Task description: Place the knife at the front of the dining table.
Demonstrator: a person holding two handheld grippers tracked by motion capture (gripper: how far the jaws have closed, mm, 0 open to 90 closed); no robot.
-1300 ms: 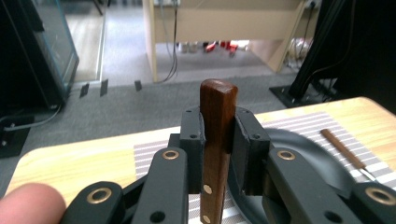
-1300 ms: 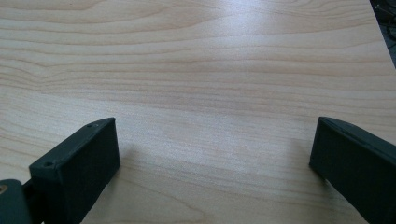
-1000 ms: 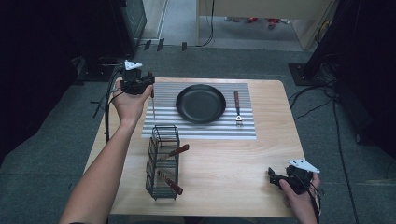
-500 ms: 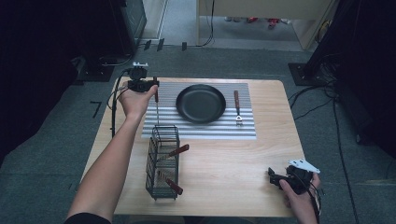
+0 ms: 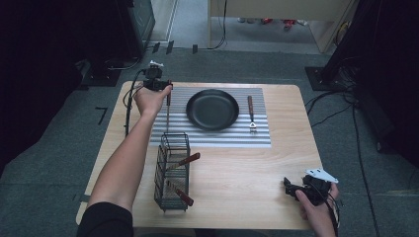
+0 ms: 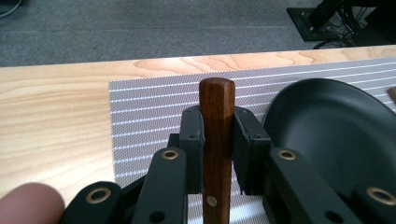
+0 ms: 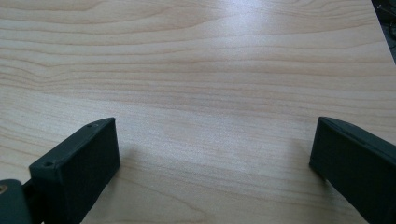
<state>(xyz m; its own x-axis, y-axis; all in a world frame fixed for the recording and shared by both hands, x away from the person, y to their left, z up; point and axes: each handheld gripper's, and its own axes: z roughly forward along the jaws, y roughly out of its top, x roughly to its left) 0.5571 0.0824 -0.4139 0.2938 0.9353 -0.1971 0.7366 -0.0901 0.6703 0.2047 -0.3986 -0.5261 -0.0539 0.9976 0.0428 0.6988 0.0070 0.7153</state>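
My left gripper is at the far left of the table, above the left end of the striped grey mat. It is shut on the brown wooden handle of a utensil, whose thin dark shaft hangs down toward the mat. A black frying pan sits on the mat just right of it. My right gripper rests low over the wooden table at the near right, open with nothing between its fingers.
A black wire basket stands near the front left with two wooden-handled utensils leaning in it. Another wooden-handled utensil lies on the mat right of the pan. Cables and dark stands surround the table on the floor.
My left hand has moved right and down, from off the table's far-left corner to over the mat's left end, still carrying the utensil. The right hand has stayed put.
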